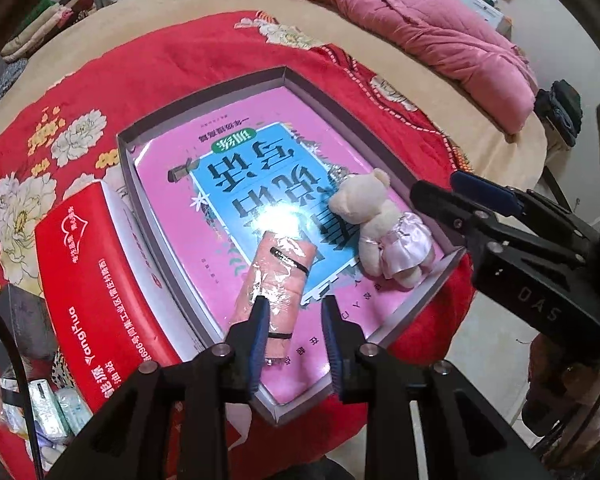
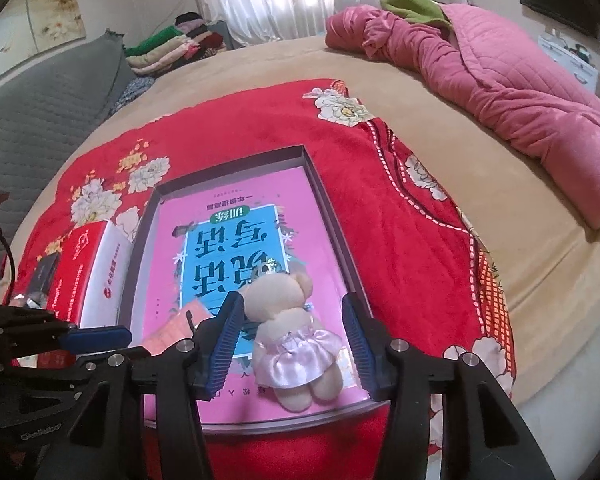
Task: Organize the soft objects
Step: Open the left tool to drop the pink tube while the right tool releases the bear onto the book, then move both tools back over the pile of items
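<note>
A shallow grey box (image 1: 126, 160) (image 2: 300, 152) lies on a red floral blanket and holds a pink and blue book. On the book rest a cream teddy bear in a pink dress (image 1: 380, 224) (image 2: 288, 332) and a pink roll wrapped in plastic with black bands (image 1: 278, 268) (image 2: 172, 332). My left gripper (image 1: 295, 308) hovers open over the near end of the roll, its left finger in front of it. My right gripper (image 2: 292, 304) is open above the bear, and neither pad touches the bear. Each gripper also shows in the other's view: the right gripper (image 1: 440, 184) and the left gripper (image 2: 100, 336).
A red and white tissue box (image 1: 92, 280) (image 2: 88, 276) stands against the grey box's left side. Small packets (image 1: 48, 412) lie at the lower left. A rumpled pink quilt (image 1: 420, 28) (image 2: 500, 80) covers the bed's far right. Folded clothes (image 2: 172, 44) are stacked at the back.
</note>
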